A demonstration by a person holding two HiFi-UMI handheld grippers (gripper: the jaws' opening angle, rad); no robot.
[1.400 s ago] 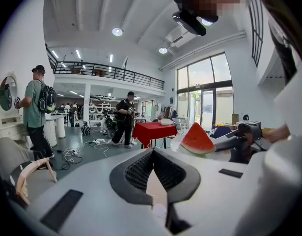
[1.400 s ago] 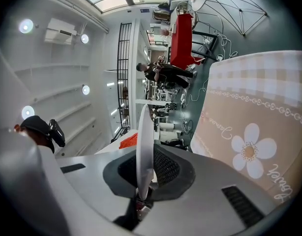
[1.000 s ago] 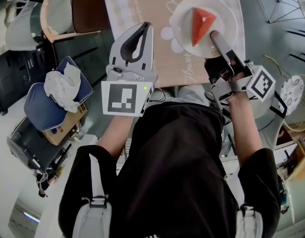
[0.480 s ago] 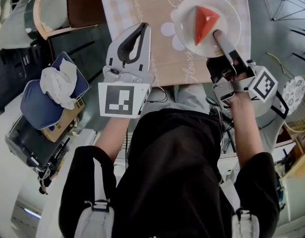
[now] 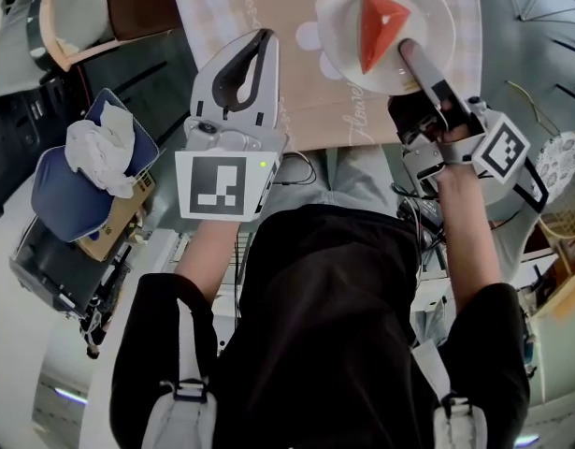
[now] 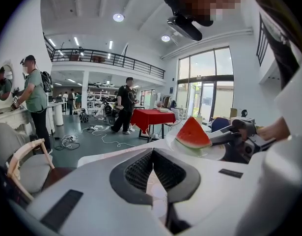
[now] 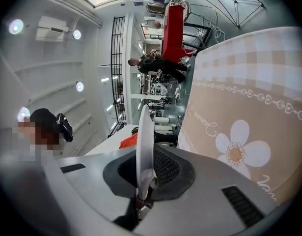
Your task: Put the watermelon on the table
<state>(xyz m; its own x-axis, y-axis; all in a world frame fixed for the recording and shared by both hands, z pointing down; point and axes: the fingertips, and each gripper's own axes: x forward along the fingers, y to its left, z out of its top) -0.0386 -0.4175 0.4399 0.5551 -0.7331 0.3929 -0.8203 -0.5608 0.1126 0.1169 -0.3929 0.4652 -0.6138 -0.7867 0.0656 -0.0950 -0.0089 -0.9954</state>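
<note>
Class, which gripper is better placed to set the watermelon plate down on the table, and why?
Right. The right gripper clamps the rim of the plate, the watermelon slice on it, over the tablecloth. The left gripper is shut and empty, beside it.

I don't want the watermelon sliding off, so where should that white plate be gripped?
Pinch the thin rim of the plate on its near edge, coming in level from the person's side, as the right gripper does. The watermelon sits mid-plate, leaving the rim bare.

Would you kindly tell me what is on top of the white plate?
One watermelon wedge lies on the plate. The right gripper clamps the near rim, hiding that part.
</note>
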